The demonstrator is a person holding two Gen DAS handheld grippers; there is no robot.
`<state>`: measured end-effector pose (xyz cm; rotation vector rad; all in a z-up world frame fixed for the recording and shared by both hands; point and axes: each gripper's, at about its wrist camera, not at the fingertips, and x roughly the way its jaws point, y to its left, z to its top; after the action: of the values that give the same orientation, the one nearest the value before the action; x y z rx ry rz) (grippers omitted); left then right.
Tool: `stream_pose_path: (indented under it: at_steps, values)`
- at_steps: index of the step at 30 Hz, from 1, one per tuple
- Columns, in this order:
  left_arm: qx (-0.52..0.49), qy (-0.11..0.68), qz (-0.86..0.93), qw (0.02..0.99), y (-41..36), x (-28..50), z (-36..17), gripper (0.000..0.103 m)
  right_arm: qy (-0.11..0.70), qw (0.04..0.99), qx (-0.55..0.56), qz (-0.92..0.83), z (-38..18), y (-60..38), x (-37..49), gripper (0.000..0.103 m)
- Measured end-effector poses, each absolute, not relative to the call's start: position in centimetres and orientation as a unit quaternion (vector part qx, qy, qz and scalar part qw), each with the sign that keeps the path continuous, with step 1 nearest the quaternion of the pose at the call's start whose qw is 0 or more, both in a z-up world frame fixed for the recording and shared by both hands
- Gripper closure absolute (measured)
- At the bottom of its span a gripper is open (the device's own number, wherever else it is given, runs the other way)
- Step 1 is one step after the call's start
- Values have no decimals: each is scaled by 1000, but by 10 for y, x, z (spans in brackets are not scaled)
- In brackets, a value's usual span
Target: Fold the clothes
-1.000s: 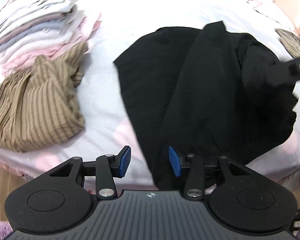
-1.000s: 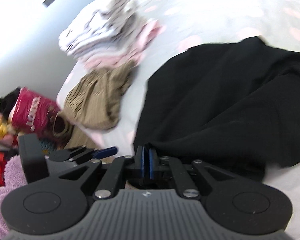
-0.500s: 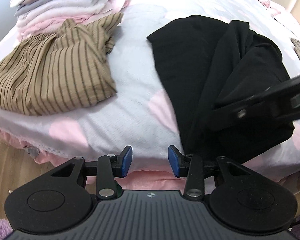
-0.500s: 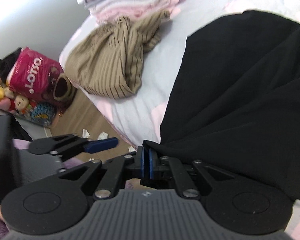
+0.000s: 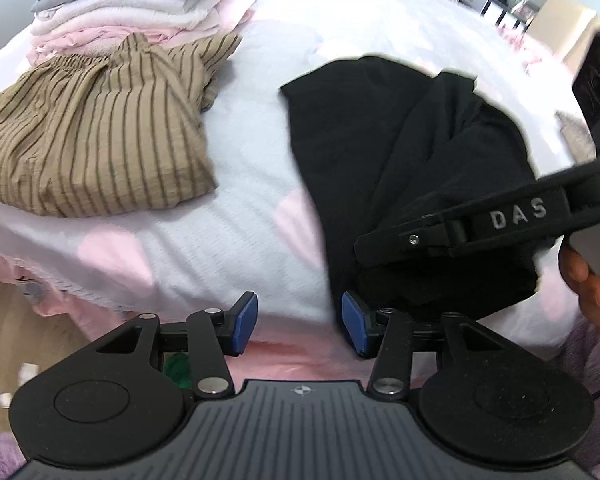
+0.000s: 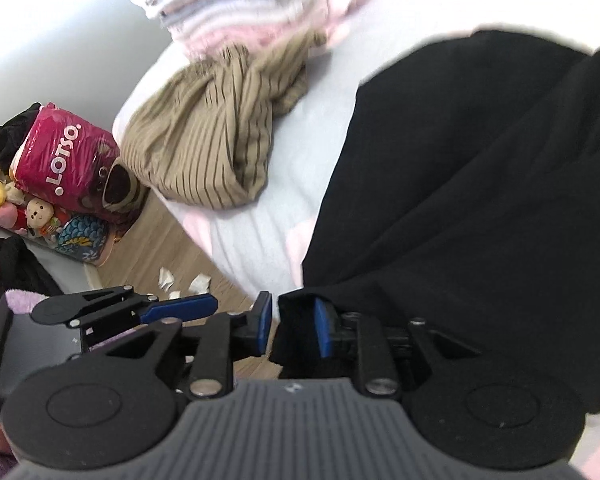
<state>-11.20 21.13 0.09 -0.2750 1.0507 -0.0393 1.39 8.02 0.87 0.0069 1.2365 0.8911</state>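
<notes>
A black garment point(image 5: 400, 152) lies partly folded on the pink and white bed point(image 5: 236, 216), reaching to the near edge. It fills the right of the right wrist view point(image 6: 480, 184). My left gripper point(image 5: 299, 322) is open and empty at the bed's near edge, just left of the garment's corner. My right gripper point(image 6: 292, 326) is open, its jaws parted with the garment's corner still lying between them. In the left wrist view the right gripper's body point(image 5: 480, 220) hangs over the garment's near right part.
A crumpled tan striped garment point(image 5: 96, 136) lies at the left. Behind it is a stack of folded clothes point(image 5: 132, 4). On the wooden floor to the left stand a pink LOTSO bag point(image 6: 68, 160) and soft toys point(image 6: 20, 208).
My right gripper has opened; it was shut on the black garment's corner. Both grippers have pulled back toward the bed's near edge, and the garment lies closer to that edge.
</notes>
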Motion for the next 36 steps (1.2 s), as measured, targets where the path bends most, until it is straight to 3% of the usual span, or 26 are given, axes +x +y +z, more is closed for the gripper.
stream_pose_path:
  at_steps: [6, 9, 13, 21, 24, 27, 28, 29, 30, 36]
  values:
    - [-170, 495, -39, 851, 205, -98, 3, 53, 504, 766, -21, 397, 39, 45, 7, 76]
    - [-172, 519, -45, 836, 200, -86, -6, 63, 490, 781, -36, 386, 44, 27, 4, 75]
    - [-163, 536, -51, 827, 194, -79, -15, 86, 473, 798, -58, 370, 46, 1, -4, 68]
    - [-172, 533, -56, 827, 194, -88, -15, 91, 420, 811, -194, 357, 27, -28, -41, 55]
    - [-180, 532, -54, 826, 196, -89, -15, 91, 404, 799, -258, 362, 7, -23, -59, 55]
    - [-176, 529, -52, 828, 194, -90, -12, 91, 391, 803, -294, 340, -11, -17, -63, 59]
    - [-176, 528, -51, 829, 194, -91, -10, 92, 388, 806, -299, 331, -14, -16, -61, 65]
    - [-176, 527, -50, 830, 194, -92, -9, 93, 389, 809, -296, 326, -13, -17, -59, 81]
    - [-180, 527, -51, 829, 195, -93, -8, 94, 390, 812, -293, 320, -12, -19, -57, 85]
    - [-209, 547, -47, 809, 200, -93, -22, 94, 399, 811, -293, 312, -14, -22, -55, 87]
